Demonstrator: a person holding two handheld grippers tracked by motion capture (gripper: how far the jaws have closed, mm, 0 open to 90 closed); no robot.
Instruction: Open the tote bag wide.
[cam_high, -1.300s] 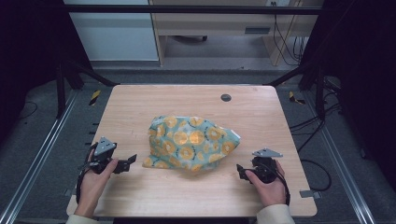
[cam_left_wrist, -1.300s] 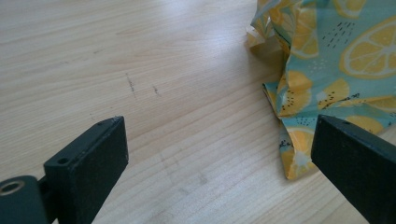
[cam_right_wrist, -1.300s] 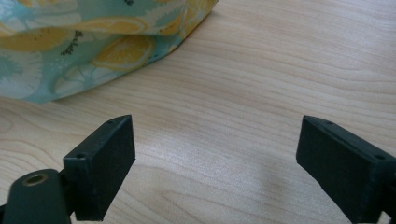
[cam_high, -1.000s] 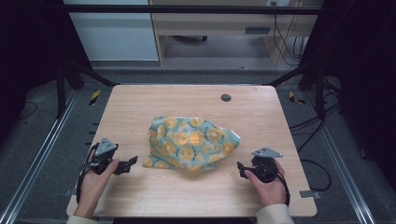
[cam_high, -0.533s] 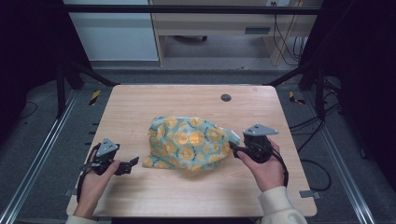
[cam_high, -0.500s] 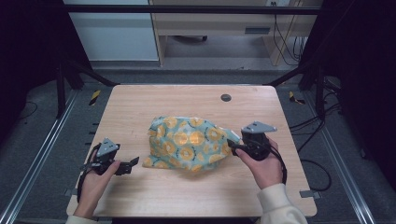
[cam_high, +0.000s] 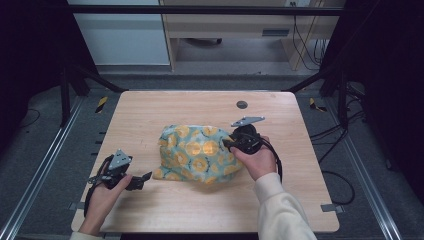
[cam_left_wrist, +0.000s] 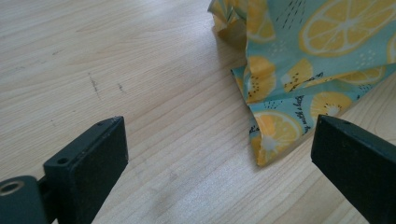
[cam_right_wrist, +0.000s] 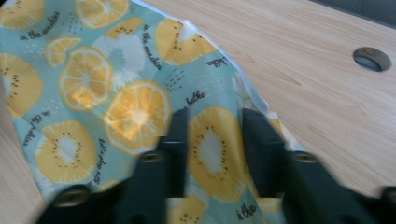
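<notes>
The left tool (cam_high: 140, 178) rests low on the tabletop (cam_high: 150, 115) at the near left, jaws spread wide with only bare wood between them. Just ahead of it and to its right lies the near corner of the fruit-print cloth (cam_left_wrist: 299, 70) (teal with orange and lemon slices), close to the right jaw but apart from it. The cloth (cam_high: 200, 152) sits bunched near the tabletop's middle. The right tool (cam_high: 229, 143) is at the cloth's right edge; its jaws stand narrowly apart with a fold of cloth (cam_right_wrist: 210, 140) between them, though a firm clamp cannot be confirmed. Beyond that tool, a round hole (cam_right_wrist: 372, 59) is set in the tabletop.
</notes>
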